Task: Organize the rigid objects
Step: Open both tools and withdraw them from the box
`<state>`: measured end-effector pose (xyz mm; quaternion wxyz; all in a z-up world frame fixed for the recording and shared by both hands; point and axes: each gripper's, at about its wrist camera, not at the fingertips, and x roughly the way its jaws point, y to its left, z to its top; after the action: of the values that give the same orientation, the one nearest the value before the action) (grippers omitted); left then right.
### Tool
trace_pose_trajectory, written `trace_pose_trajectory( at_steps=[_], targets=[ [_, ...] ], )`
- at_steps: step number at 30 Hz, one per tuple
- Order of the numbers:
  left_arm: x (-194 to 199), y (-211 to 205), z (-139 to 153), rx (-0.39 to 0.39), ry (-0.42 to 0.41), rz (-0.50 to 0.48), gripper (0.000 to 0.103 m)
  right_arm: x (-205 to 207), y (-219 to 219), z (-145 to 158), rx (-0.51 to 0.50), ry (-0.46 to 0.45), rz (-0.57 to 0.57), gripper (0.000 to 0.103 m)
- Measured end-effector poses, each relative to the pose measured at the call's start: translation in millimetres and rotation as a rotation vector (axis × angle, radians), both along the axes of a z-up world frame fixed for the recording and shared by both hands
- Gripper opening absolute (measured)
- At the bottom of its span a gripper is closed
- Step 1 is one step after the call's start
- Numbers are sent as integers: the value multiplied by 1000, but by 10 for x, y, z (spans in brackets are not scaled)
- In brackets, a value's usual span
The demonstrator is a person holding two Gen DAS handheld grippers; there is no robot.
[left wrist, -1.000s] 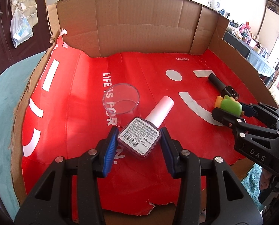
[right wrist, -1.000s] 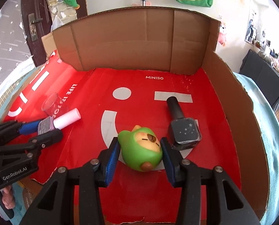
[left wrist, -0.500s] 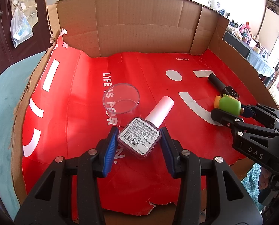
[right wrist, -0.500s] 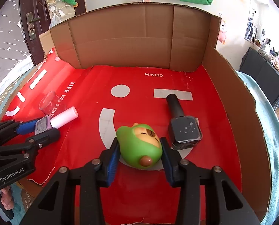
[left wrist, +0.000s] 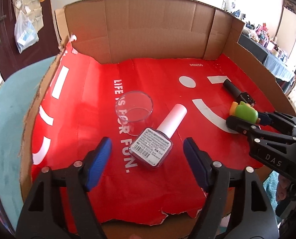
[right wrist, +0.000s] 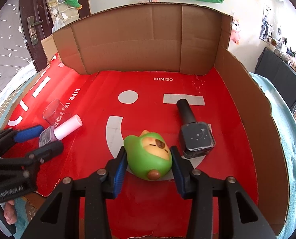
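Observation:
A purple nail-polish bottle [left wrist: 150, 149] with a white cap lies on the red liner, label up. It sits between the jaws of my left gripper [left wrist: 147, 142], which are opening, and the blue pads stand clear of it on both sides. In the right wrist view the same bottle [right wrist: 48, 135] shows beside the left gripper [right wrist: 42, 141]. My right gripper [right wrist: 148, 150] is shut on a green squishy animal toy [right wrist: 148, 155], low over the liner. The toy [left wrist: 244, 112] also shows at the right of the left wrist view.
A clear glass cup [left wrist: 134, 107] stands just behind the purple bottle. A black nail-polish bottle [right wrist: 195, 137] lies right of the toy. Cardboard box walls [right wrist: 140, 39] close the back and right. Teal cloth [left wrist: 6, 119] lies outside the box. A person's hand [right wrist: 8, 215] holds the left gripper.
The left gripper's jaws have spread apart and let go of the purple bottle, which now lies free on the liner. The right gripper still grips the green toy.

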<state>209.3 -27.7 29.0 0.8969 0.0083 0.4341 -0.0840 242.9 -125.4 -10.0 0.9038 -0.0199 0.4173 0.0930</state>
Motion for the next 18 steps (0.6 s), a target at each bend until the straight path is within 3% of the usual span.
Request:
trace_pose_trajectory(
  at_steps=[11,15,18],
  targets=[
    [-131,3,181,-3,-50,-2,82,-112,-5,139,17,-54,8,52],
    [-213,13,280,-8,-77,-2,95,-182,-35,192,41,-68,8,55],
    [-297,22,358,-15,-101,1,98,-261,-76,258,65,-86,10,61]
  ],
)
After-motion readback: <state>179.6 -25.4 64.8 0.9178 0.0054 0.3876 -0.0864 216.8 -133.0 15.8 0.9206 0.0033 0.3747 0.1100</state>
